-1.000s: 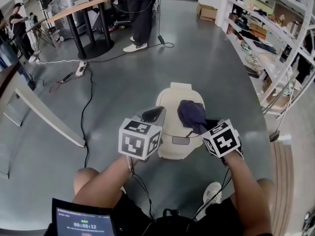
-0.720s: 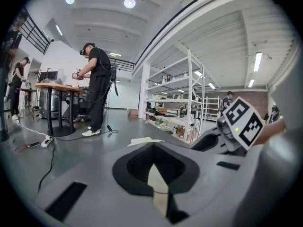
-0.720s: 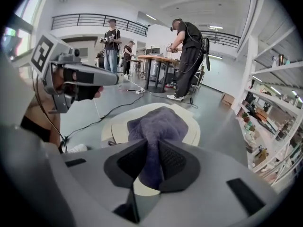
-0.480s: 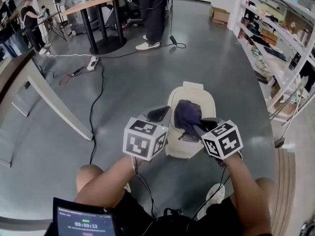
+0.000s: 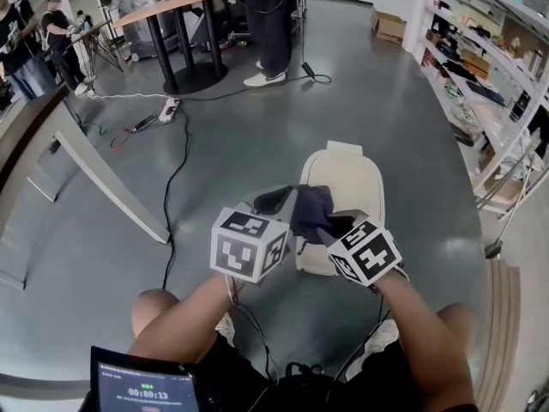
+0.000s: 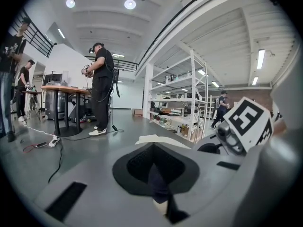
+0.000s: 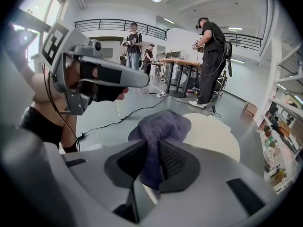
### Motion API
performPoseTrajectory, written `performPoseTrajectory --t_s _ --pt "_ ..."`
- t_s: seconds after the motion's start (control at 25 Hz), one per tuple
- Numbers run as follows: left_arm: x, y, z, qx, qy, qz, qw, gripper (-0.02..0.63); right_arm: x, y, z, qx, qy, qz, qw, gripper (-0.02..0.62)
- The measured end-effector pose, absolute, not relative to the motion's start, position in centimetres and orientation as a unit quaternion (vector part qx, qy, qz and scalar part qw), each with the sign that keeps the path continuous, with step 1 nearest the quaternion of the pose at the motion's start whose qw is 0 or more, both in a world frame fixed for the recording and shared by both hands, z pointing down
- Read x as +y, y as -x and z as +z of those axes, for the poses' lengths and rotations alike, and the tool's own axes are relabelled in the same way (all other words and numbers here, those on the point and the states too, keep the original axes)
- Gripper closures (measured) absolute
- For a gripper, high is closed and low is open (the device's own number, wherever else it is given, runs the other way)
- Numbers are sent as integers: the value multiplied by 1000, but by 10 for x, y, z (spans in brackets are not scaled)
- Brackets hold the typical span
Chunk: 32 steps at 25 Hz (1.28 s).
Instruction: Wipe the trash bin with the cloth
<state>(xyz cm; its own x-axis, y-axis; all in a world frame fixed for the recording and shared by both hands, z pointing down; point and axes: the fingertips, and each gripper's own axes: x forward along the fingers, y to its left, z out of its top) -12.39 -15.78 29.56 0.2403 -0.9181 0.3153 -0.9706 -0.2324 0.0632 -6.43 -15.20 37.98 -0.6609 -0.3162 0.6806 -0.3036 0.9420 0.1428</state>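
The grey floor [image 5: 386, 118] filled most of the head view, with white shelves [image 5: 480, 50] along the right side and a round counter [image 5: 163, 7] on dark legs far back at the left. A person [image 5: 270, 15] in dark clothes stood beside that counter, and black cables [image 5: 176, 170] trailed from it across the floor toward the wearer.

The cream bin [image 5: 347, 178] stood on the floor just ahead of the wearer's knees, its lid down and facing up. The dark blue cloth [image 5: 313, 211] lay bunched over the near left edge of that lid, touching it.

The right gripper [image 5: 330, 228] sat low over the bin's near edge. In its own view its fingers were clenched on a fold of the cloth, which rose between the black pads and spread out beyond them over the pale lid.

The left gripper [image 5: 276, 199] hung just left of the cloth, at the bin's left side, level with the right one. In its own view its fingers were drawn together, with only a thin dark strip in the slit between the pads; what that strip was could not be told. The lid's pale edge showed just past them.

A small screen [image 5: 146, 384] with a timer sat at the bottom left, close to the wearer's body.
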Motion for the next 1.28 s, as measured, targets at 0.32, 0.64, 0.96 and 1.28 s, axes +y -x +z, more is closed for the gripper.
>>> performPoseTrajectory --t_s 0.32,0.64,0.96,1.28 --pt "-152 122 293 -605 -781 99 122 604 -155 57 388 -900 -176 -15 399 526" --pt "-156 105 282 -590 -794 90 119 604 -163 18 385 -895 -204 11 396 526" --pt "-163 85 280 -575 -805 91 118 604 -172 -20 382 -886 -238 25 397 526" --pt "-170 60 284 -565 -811 97 116 604 -178 -58 387 -877 -263 29 401 526"
